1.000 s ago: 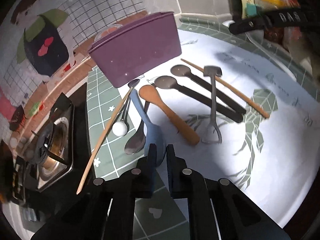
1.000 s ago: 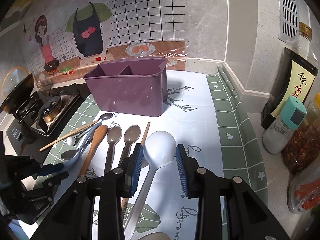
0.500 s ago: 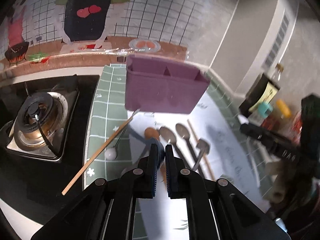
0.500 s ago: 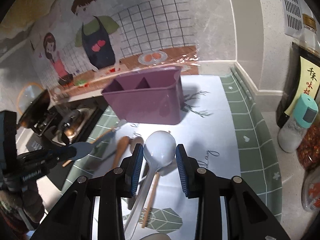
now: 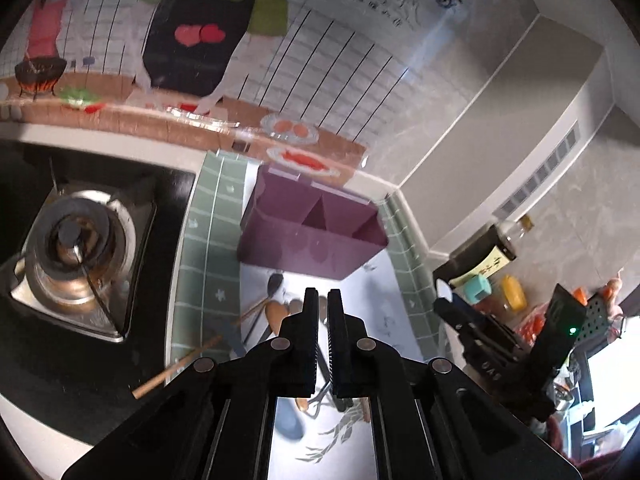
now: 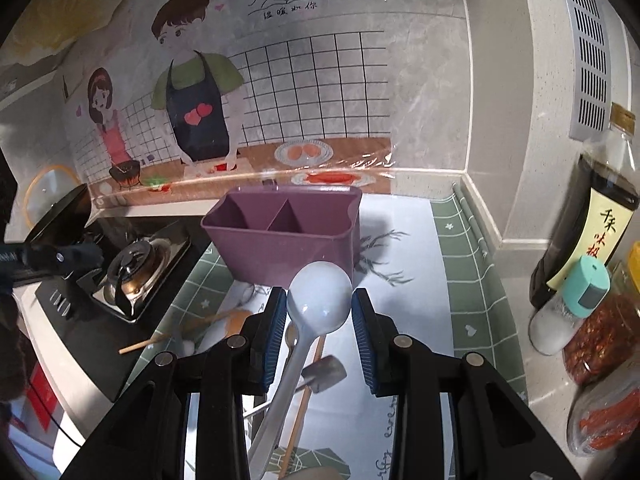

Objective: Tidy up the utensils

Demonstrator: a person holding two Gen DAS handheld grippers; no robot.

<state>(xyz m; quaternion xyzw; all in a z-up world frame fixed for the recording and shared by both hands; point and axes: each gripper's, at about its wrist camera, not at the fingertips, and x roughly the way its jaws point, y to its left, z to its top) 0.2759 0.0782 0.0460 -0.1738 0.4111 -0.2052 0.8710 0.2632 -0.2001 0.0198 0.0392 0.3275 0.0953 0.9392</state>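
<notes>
Purple caddy [image 6: 280,240] stands empty at frame centre on worktop [image 6: 404,264]. Right tongs [image 6: 319,322] grip white ladle [image 6: 319,300], lifted. Left tongs [image 5: 322,344] nearly closed on blue spoon [image 5: 291,420]. Step: carrying. Next: tip handles down into compartments.

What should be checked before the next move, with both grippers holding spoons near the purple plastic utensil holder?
1. Right gripper shut on the white plastic soup spoon, pads at its bowl: ok.
2. Left gripper shut on the blue spoon, bowl hanging below: ok.
3. Purple plastic divided utensil holder upright, visible compartments empty: ok.
4. Space between white spoon and holder free: ok.
5. Grippers well apart: ok.
6. Blue spoon's grip secure: cannot tell.
</notes>
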